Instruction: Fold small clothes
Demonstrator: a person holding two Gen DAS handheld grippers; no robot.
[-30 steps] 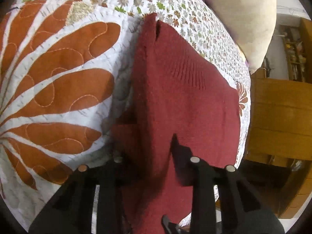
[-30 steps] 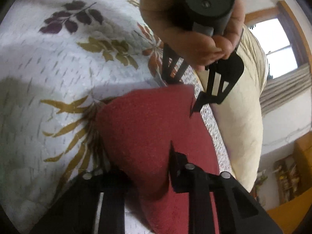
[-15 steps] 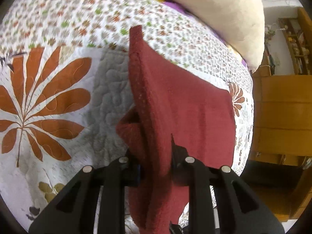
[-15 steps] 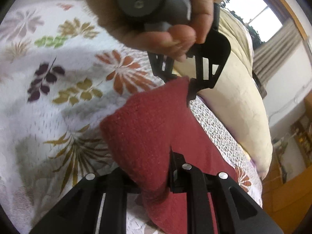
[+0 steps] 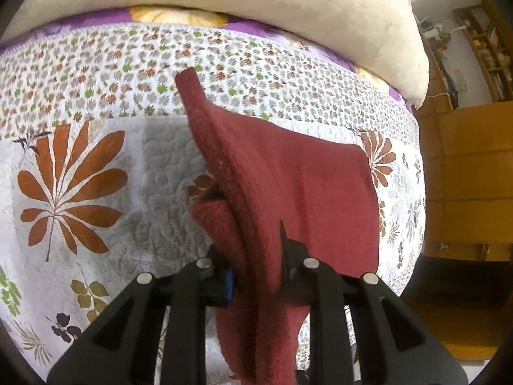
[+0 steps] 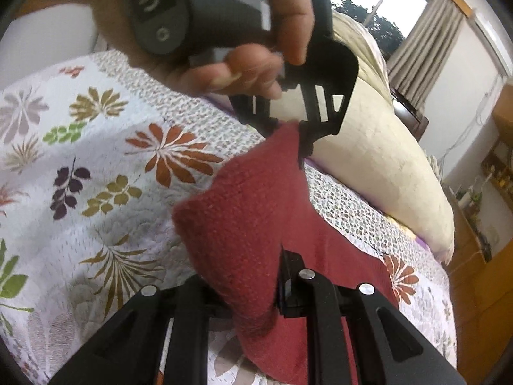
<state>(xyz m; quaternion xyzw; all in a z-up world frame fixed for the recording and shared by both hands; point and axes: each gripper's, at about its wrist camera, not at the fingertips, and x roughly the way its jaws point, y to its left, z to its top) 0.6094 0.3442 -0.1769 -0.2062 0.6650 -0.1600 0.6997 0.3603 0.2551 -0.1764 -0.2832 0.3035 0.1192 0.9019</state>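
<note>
Two hand-held grippers, left [image 5: 256, 256] and right [image 6: 247, 288], each clamp the red garment [image 5: 304, 192] between their fingers above the quilt [image 5: 96, 160].

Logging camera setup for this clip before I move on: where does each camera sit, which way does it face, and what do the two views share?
Left wrist: on the left tool, looking along its fingers across the dark red knitted garment toward the cream pillow; only the tool's fingers show.
Right wrist: on the right tool, facing the white floral quilt and window; the person's hand holding the other tool shows.
Shared: garment, quilt, pillow.
</note>
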